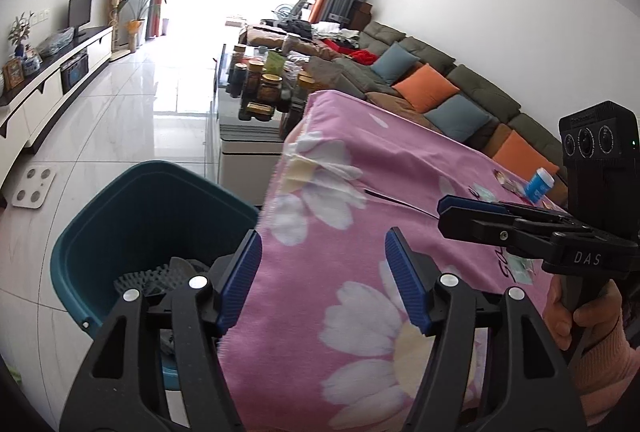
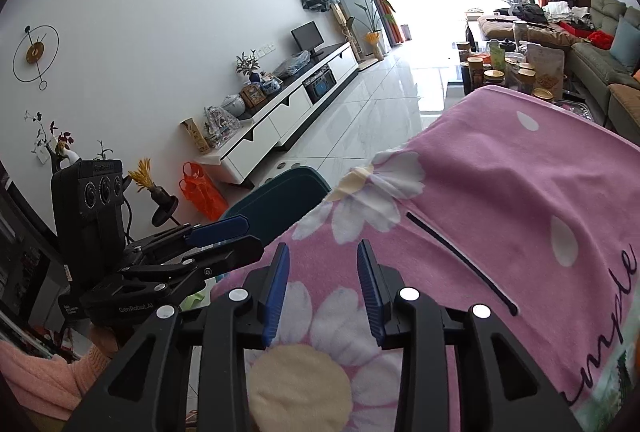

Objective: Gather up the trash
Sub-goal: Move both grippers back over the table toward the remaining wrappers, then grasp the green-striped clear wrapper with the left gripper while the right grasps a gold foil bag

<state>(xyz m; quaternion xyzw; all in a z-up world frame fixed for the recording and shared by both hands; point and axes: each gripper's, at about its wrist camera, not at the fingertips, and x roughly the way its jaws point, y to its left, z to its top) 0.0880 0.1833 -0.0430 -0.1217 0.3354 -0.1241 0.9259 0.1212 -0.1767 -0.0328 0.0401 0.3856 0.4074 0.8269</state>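
A teal trash bin (image 1: 132, 216) stands on the floor left of a table under a pink flowered cloth (image 1: 360, 216); dark trash (image 1: 160, 278) lies in its bottom. My left gripper (image 1: 324, 272) is open and empty above the table's left edge, next to the bin. My right gripper (image 2: 323, 288) is open and empty over the cloth (image 2: 500, 200); it shows from the side in the left wrist view (image 1: 472, 210). A black zip tie (image 2: 460, 260) lies on the cloth ahead of it. A blue and white bottle (image 1: 540, 184) stands at the table's far right. The bin (image 2: 280, 200) shows beyond the table edge.
A coffee table with several jars (image 1: 260, 84) stands past the pink table. A long sofa with cushions (image 1: 440, 88) runs along the right wall. A white TV cabinet (image 2: 288, 108) lines the left wall. A bathroom scale (image 1: 34, 186) lies on the tiled floor.
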